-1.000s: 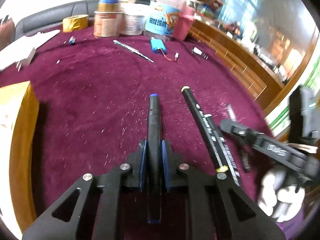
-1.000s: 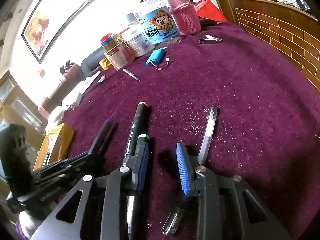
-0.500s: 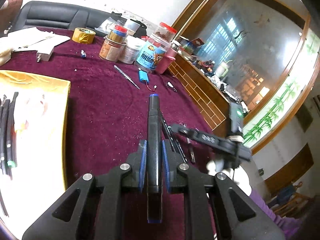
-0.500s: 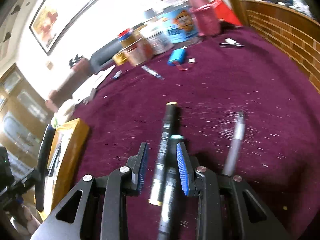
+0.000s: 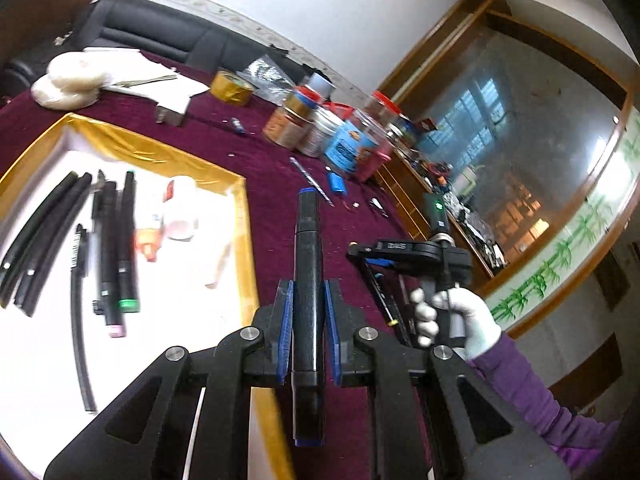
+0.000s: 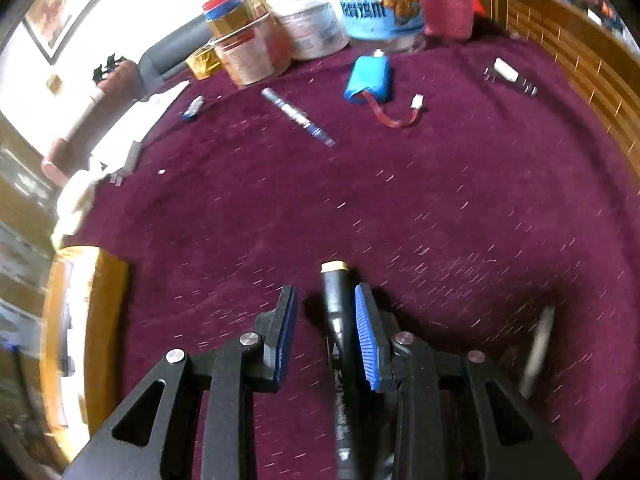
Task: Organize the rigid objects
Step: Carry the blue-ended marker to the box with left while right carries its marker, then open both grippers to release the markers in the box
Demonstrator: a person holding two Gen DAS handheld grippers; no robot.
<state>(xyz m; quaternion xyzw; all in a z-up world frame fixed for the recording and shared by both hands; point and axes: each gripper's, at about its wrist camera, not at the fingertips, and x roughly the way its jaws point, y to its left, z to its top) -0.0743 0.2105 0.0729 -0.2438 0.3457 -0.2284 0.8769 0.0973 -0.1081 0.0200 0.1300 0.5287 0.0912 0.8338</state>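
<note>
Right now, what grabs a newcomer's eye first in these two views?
The blue-capped marker clamped in the left gripper, pointing up the middle of the left view above the maroon cloth. Left of it, the gold-rimmed tray already holds markers and black tubes. In the right view, the right gripper has open jaws around a yellow-tipped marker.

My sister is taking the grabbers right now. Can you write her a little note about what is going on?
Left hand-held gripper: shut on the blue-capped marker, lifted beside the gold-rimmed tray.
Right hand-held gripper: open, fingers either side of the yellow-tipped marker, which lies against the right pad on the purple cloth.
Done: several markers lie in the tray.
Left: tray the blue-capped one, grip and tray the yellow-tipped one, then the clear pen.
</note>
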